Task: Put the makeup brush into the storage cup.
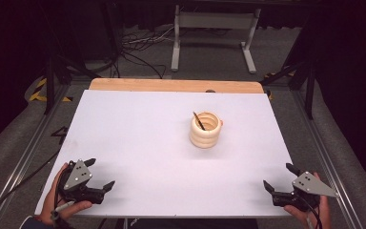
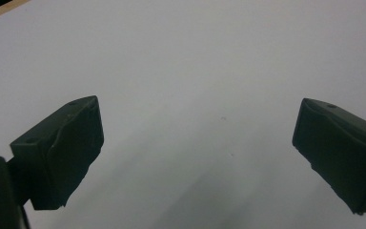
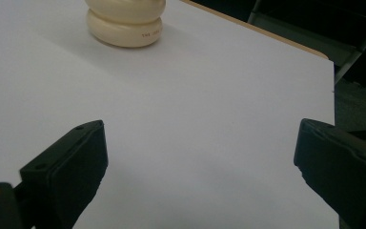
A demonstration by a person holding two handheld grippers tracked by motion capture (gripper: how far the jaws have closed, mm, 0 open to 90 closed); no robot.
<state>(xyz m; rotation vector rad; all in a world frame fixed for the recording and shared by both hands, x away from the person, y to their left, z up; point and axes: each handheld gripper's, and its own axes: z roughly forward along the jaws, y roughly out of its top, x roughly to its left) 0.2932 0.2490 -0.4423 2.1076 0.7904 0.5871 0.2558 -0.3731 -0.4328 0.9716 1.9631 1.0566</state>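
Observation:
A cream ribbed cup shaped like stacked rings stands upright right of the middle of the white table, with a dark thin stick leaning inside it. Its base appears at the top of the right gripper view. My left gripper rests open at the front left corner, held by a hand, nothing between its jaws. My right gripper is open at the front right corner, likewise with nothing in it. In the left gripper view the left gripper frames bare white surface, and the right gripper does the same.
A wooden strip runs along the table's far edge. Beyond it stand a grey metal frame and loose cables on the floor. Dark stands flank both sides of the table.

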